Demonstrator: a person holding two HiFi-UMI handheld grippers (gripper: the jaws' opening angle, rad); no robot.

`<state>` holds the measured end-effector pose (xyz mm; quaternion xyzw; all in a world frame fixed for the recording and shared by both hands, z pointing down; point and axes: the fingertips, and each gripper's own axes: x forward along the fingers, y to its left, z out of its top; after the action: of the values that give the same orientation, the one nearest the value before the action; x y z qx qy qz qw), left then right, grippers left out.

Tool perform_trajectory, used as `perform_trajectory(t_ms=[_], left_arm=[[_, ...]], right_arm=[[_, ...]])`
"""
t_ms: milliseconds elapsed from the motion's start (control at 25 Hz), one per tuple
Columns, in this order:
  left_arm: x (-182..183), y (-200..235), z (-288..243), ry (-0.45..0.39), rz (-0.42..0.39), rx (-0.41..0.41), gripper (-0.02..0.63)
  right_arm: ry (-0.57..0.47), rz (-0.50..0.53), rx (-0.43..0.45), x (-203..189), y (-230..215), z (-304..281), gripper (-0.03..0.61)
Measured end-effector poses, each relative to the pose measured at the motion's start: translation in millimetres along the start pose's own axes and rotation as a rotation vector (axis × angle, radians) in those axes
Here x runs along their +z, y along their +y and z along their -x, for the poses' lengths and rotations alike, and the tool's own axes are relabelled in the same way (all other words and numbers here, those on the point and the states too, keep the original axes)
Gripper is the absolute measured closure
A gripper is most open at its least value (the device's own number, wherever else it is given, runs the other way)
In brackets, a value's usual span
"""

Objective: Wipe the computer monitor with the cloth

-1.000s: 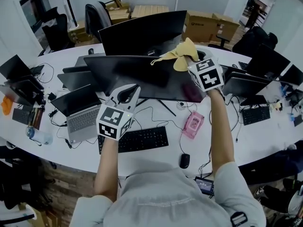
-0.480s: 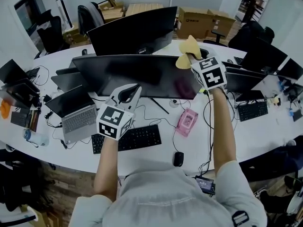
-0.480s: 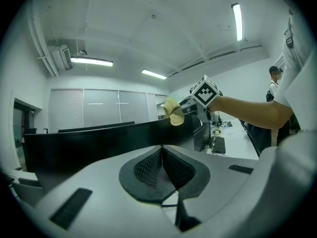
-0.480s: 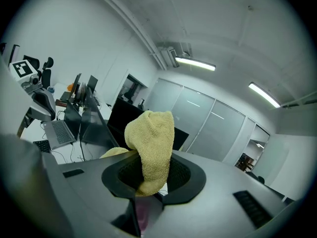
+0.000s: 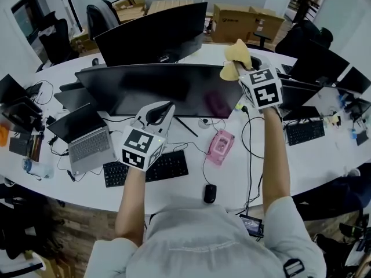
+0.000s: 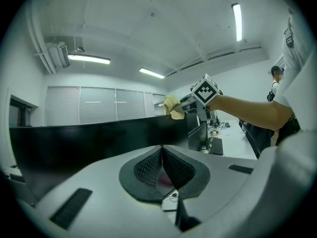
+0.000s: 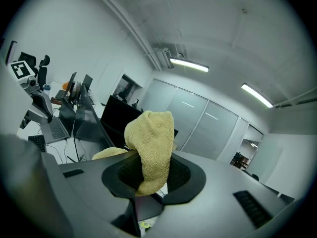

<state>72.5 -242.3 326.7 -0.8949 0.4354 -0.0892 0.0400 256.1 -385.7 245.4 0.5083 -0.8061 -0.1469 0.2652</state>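
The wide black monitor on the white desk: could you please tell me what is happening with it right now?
A person with a gripper in each hand is working on the wide black computer monitor. The right claw is shut on a yellow terry cloth, held at the monitor's top edge near its right end. The left claw is shut and empty, hovering in front of the screen's lower edge.
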Motion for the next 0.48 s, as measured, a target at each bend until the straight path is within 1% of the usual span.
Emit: perform_trajectory(t_ms=[320, 480], left_arm=[[-1, -17, -16, 0.005, 0.001, 0.004, 0.594], [0, -29, -25, 0.008, -0.003, 0.000, 0.594]], right_arm=[[-0.040, -0.032, -0.023, -21, -29, 15, 0.465], [-0.068, -0.067, -0.024, -31, -40, 24, 0.465]])
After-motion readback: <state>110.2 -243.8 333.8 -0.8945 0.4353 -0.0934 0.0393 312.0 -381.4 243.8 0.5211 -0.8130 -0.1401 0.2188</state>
